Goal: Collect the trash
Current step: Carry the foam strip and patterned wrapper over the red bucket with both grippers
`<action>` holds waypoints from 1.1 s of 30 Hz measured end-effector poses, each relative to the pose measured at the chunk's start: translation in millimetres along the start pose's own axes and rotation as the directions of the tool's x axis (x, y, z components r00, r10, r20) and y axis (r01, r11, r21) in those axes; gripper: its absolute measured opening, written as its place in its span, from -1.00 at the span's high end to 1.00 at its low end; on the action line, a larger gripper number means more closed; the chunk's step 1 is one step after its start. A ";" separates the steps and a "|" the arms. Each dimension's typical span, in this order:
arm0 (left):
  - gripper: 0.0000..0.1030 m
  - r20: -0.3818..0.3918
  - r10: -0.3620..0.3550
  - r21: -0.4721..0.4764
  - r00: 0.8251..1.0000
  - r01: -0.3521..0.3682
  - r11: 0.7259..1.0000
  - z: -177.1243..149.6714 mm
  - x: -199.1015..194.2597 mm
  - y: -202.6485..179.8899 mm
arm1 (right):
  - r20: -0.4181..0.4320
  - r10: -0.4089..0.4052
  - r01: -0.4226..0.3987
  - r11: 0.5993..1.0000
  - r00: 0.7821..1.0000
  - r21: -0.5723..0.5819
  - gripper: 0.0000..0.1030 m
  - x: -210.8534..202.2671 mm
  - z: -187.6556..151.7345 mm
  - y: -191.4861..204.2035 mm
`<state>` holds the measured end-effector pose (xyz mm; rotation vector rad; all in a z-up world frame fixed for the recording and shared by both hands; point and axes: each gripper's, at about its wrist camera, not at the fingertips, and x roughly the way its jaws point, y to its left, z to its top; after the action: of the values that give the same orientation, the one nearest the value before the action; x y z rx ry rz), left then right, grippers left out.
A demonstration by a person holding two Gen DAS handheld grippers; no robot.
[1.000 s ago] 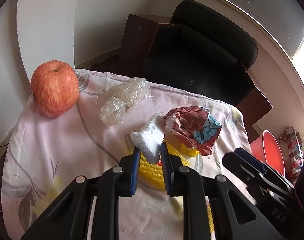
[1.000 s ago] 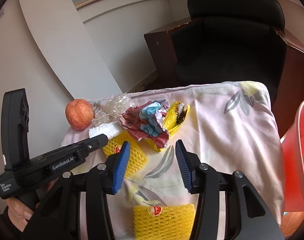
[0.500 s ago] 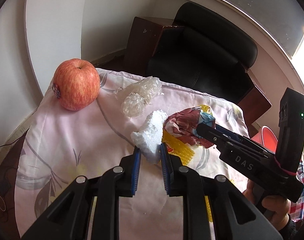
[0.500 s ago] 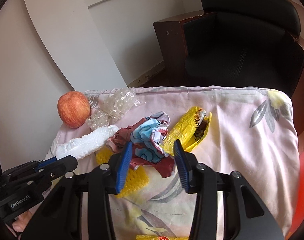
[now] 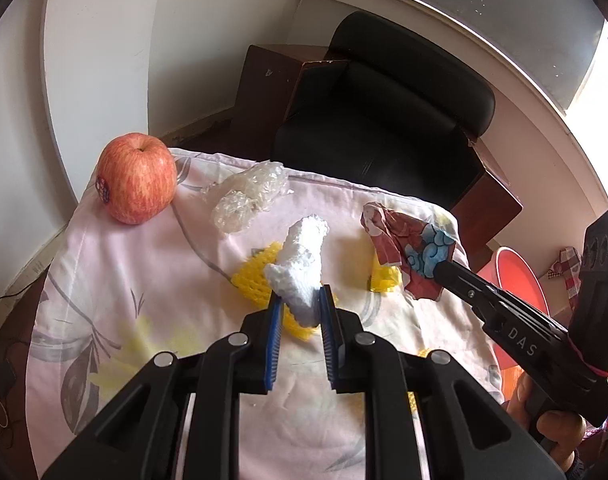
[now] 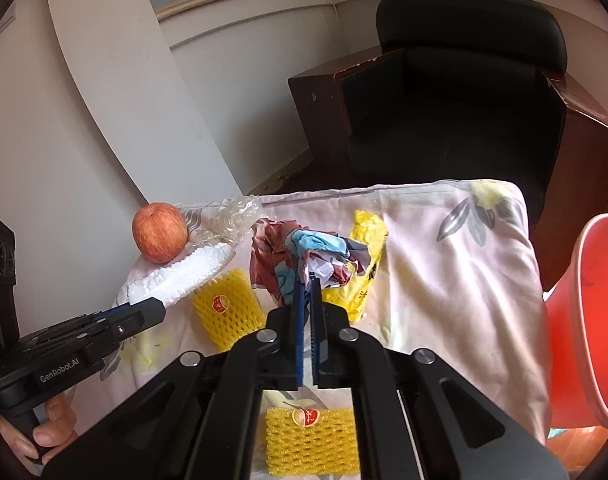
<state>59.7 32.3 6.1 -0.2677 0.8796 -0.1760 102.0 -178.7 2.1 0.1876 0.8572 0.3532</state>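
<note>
My left gripper is shut on a white foam wrap and holds it above the cloth; the wrap also shows in the right wrist view. My right gripper is shut on a crumpled red and blue wrapper, lifted off the table; the wrapper also shows in the left wrist view. On the cloth lie a yellow foam net, a second yellow net, a yellow plastic bag and clear crumpled plastic.
A red apple stands at the table's far left corner. The table wears a pink flowered cloth. A red bucket stands on the floor to the right. A black armchair is behind the table.
My right gripper has shut on the red and blue wrapper and lifted it. My left gripper has raised the white foam wrap higher off the cloth.
</note>
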 end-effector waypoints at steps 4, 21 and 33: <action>0.67 0.005 -0.047 0.035 0.999 0.047 0.998 -0.1 -3.7 -29.5 | 0.044 -0.013 0.011 0.999 0.999 0.041 0.95 -33.2 -0.6 -17.7; 0.67 -0.111 -0.217 0.263 0.970 0.239 0.935 -20.8 30.2 -197.7 | 0.074 -0.323 0.293 0.918 0.943 0.267 0.95 -119.2 -29.1 -142.0; 0.67 -0.245 -0.244 0.335 0.938 0.318 0.887 -36.8 70.5 -277.8 | -0.010 -0.452 0.429 0.840 0.892 0.333 0.94 -132.0 -54.2 -197.7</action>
<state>63.5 -256.5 15.9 -0.0214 0.9805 -0.6453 26.3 -410.5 0.7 0.3004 0.8594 -0.2340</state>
